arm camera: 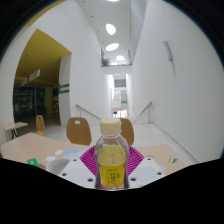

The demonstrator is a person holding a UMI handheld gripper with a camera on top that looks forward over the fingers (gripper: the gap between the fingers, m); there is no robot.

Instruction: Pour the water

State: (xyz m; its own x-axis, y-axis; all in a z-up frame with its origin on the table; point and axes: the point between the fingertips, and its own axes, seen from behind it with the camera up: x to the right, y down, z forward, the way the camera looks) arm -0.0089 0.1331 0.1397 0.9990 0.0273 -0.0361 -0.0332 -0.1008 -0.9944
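A clear plastic bottle [111, 155] with a white cap and yellow liquid stands upright between my fingers. It has a yellowish label low on its body. My gripper [111, 166] is shut on the bottle: the pink pads [88, 160] press on its left and right sides. The bottle is held up, with the room behind it. Its bottom is hidden below the fingers.
A light wooden table top [30, 148] lies below at the left, with a small green thing [34, 162] on it. Two wooden chairs [78, 130] stand beyond. A tall white hall with a staircase [140, 112] lies further back.
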